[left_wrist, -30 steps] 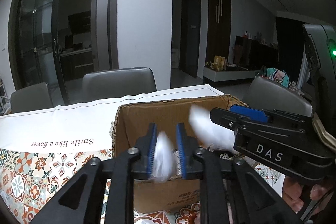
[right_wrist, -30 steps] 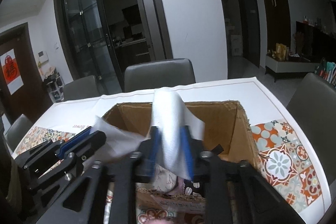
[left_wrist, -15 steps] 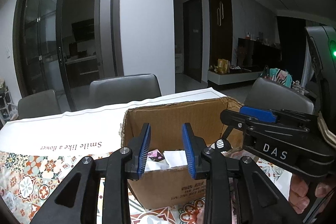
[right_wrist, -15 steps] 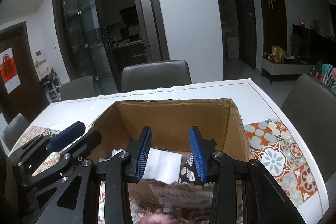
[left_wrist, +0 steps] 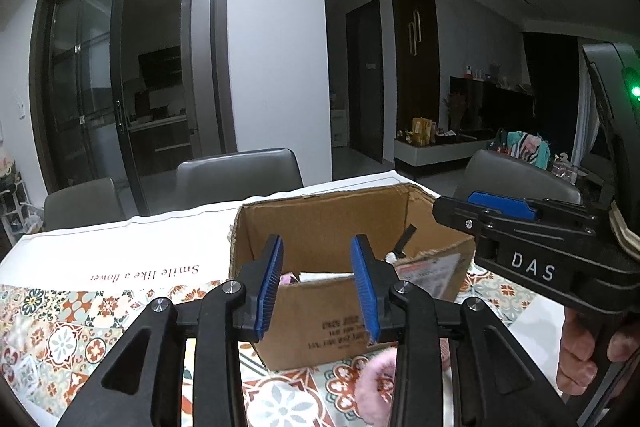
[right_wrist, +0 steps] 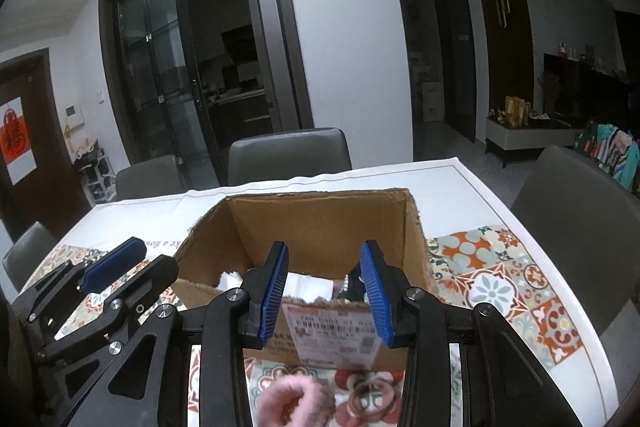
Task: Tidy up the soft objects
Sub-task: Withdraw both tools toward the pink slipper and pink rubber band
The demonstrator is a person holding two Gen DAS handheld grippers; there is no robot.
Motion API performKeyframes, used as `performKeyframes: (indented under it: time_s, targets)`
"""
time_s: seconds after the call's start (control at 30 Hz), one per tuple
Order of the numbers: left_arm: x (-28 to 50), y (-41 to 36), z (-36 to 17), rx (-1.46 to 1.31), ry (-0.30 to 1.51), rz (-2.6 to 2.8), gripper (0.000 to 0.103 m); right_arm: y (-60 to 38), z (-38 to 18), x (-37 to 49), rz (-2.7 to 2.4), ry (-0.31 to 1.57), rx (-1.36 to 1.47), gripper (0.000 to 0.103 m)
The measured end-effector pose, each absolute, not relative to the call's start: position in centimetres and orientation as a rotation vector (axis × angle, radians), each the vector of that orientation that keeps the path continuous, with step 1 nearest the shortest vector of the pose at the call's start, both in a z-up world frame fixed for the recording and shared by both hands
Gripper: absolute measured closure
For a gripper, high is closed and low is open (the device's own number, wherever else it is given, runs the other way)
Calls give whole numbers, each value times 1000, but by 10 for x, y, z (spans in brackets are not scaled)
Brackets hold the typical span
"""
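Observation:
An open cardboard box (left_wrist: pixel 360 227) (right_wrist: pixel 328 223) stands on the table with a white cloth (right_wrist: pixel 310 285) (left_wrist: pixel 320 275) and other soft items inside. My left gripper (left_wrist: pixel 318 289) is open and empty, just in front of the box. My right gripper (right_wrist: pixel 326 291) is open and empty at the box's near wall; it also shows in the left wrist view (left_wrist: pixel 504 207). A fluffy pink object (right_wrist: pixel 296 403) (left_wrist: pixel 376 387) lies on the table in front of the box, below both grippers.
The table carries a patterned tile cloth (right_wrist: pixel 500 279) and a white cloth (left_wrist: pixel 120 247) with printed words. Grey chairs (left_wrist: pixel 240 171) (right_wrist: pixel 568 195) stand at the far side and right. A shipping label (right_wrist: pixel 332 331) is on the box's near wall.
Both grippers let go of the white cloth, which dropped into the box. Both jaws opened and drew back slightly toward me from above the box.

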State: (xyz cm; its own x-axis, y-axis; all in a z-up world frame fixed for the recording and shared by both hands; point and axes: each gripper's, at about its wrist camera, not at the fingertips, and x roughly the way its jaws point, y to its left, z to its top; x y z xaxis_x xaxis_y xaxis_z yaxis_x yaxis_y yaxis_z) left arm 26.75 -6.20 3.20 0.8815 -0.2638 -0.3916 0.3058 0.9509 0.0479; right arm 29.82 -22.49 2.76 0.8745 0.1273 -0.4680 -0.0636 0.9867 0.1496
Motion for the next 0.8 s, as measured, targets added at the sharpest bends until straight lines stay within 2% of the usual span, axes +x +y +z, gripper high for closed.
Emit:
performKeyframes:
  time_s: [0.43, 0.8]
  targets:
    - [232, -72, 18, 122, 445, -310, 66, -240, 17, 264, 89, 538, 132, 64]
    - [213, -80, -3, 124, 510, -317, 59, -247, 0, 246, 100, 600, 110, 64]
